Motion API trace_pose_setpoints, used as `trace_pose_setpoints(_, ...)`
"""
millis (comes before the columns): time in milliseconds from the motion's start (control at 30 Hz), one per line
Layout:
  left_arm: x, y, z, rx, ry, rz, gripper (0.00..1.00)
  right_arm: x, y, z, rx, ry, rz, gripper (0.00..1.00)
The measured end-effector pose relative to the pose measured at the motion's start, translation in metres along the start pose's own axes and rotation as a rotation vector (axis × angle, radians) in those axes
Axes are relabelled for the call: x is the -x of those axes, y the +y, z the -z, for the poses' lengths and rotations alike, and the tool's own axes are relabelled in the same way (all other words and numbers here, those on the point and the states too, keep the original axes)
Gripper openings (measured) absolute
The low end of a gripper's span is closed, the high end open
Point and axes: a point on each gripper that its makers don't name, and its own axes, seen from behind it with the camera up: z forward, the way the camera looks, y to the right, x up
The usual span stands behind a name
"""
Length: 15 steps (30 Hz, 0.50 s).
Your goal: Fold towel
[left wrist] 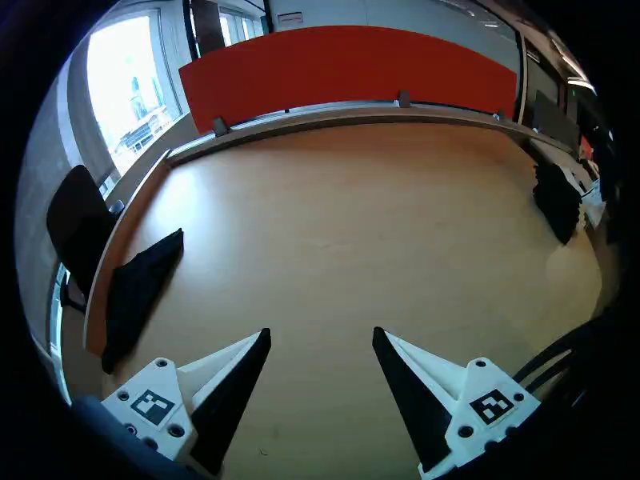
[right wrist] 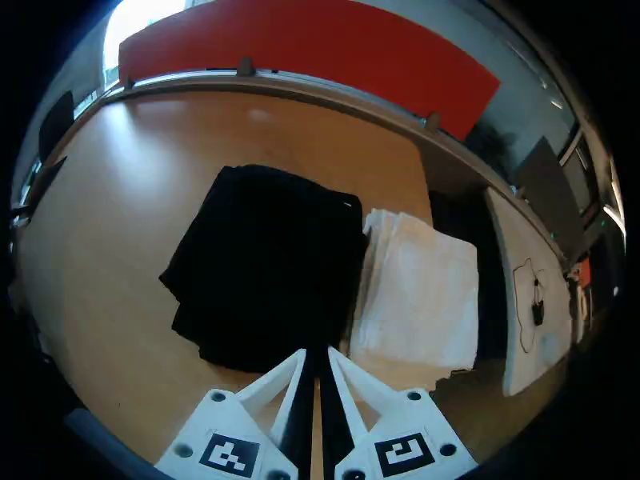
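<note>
In the right gripper view a black towel (right wrist: 268,272) lies folded in a thick stack on the wooden table (right wrist: 120,208). A folded white towel stack (right wrist: 420,296) sits beside it on its right, touching it. My right gripper (right wrist: 316,352) is shut, its tips at the near edge of the black towel; whether cloth is pinched between them is hidden. In the left gripper view my left gripper (left wrist: 320,336) stands open over bare table (left wrist: 344,224). Another black cloth (left wrist: 140,292) lies at the table's left edge, draped partly over it.
A red partition (left wrist: 344,68) runs along the table's far edge. A dark chair (left wrist: 76,224) stands beyond the left edge. A dark heap (left wrist: 558,200) rests at the far right. A white side table (right wrist: 532,296) with a cable stands to the right of the towels.
</note>
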Motion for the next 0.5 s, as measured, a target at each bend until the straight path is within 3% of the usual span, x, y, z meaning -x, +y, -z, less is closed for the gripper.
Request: trace_pose_setpoints(500,-0.0050,0.0052,-0.0036,-0.001,-0.002,-0.004,0.94,0.0020,-0.0006,-0.0045,-0.009,0.024,-0.023,0.04)
